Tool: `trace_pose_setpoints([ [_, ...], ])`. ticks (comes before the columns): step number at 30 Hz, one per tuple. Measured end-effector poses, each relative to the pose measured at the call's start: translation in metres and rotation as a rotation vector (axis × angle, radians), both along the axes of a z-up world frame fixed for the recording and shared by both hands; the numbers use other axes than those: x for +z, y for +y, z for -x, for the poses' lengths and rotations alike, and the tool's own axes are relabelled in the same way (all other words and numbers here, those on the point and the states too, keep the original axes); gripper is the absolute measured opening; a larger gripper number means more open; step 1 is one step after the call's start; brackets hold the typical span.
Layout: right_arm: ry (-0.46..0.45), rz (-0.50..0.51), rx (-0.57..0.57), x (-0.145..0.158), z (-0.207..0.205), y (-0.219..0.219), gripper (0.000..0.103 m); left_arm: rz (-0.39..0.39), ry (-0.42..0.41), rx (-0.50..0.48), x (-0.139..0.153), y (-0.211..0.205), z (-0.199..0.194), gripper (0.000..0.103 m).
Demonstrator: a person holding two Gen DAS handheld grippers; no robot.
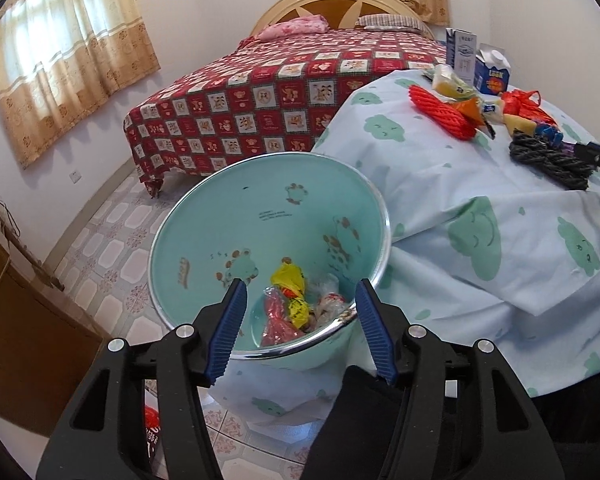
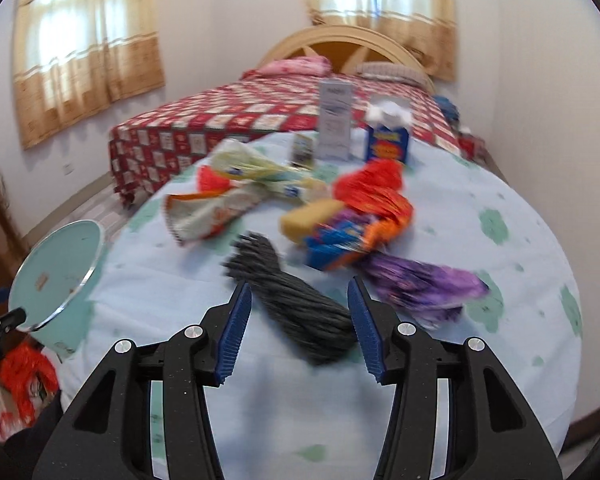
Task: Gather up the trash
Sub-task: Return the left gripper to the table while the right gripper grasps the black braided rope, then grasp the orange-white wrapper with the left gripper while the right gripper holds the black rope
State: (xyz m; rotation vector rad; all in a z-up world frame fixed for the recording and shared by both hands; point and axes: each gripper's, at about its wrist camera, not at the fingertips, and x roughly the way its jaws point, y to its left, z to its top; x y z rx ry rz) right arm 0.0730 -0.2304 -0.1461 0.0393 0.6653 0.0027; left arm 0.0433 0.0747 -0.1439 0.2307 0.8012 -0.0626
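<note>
**Both tongs empty over bin and table**

The left tongs (image 1: 300, 292) stood apart and empty over the mint-green bin (image 1: 220, 216), which sat tilted against the table (image 1: 440, 184) edge with crumpled wrappers (image 1: 290, 300) at its bottom. The right tongs (image 2: 299, 294) were likewise spread, bracketing a dark grey twisted bundle (image 2: 296, 308) on the cloth. Beyond it lay a purple wrapper (image 2: 424, 280), an orange bag (image 2: 374, 192) and two cartons (image 2: 386, 140), all blurred.

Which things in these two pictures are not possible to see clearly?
- Right wrist view: print on the blue carton is lost to motion blur.
- Left wrist view: the teal metal-rimmed trash bin has its near rim crossed by the left claw; the small wall print is too small.
</note>
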Motion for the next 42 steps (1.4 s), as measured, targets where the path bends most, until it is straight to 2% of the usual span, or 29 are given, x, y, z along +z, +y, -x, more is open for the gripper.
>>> trace_pose_setpoints([
  [3, 0.04, -0.014, 0.001, -0.01, -0.006, -0.006, 0.05, -0.007, -0.018, -0.017, 0.005, -0.007, 0.003, 0.058],
  [5, 0.07, -0.022, 0.005, -0.016, -0.011, -0.008, 0.05, -0.011, -0.03, -0.018, 0.008, -0.008, 0.004, 0.064],
  [8, 0.093, -0.043, 0.012, -0.023, -0.014, -0.01, 0.049, -0.005, -0.032, -0.01, 0.012, -0.007, 0.001, 0.064],
  [10, 0.09, -0.054, 0.024, -0.022, -0.015, -0.008, 0.036, -0.002, -0.034, -0.005, 0.013, -0.008, 0.0, 0.064],
  [13, 0.088, -0.056, 0.038, -0.021, -0.014, -0.007, 0.026, -0.002, -0.033, -0.007, 0.014, -0.008, -0.001, 0.064],
  [18, 0.072, -0.061, 0.071, -0.017, -0.008, -0.001, 0.02, -0.005, -0.041, -0.015, 0.018, -0.013, -0.003, 0.064],
  [24, -0.017, -0.041, 0.092, 0.012, 0.01, 0.004, 0.019, 0.001, -0.059, -0.03, 0.028, -0.027, -0.006, 0.064],
  [29, -0.082, -0.026, 0.016, 0.031, 0.019, -0.022, 0.019, 0.02, -0.074, -0.069, 0.037, -0.058, -0.017, 0.064],
  [35, -0.091, -0.03, -0.082, 0.028, 0.016, -0.063, 0.019, 0.061, -0.102, -0.123, 0.048, -0.112, -0.038, 0.064],
  [42, -0.111, -0.043, -0.129, 0.026, 0.01, -0.092, 0.02, 0.091, -0.078, -0.16, 0.044, -0.167, -0.082, 0.062],
])
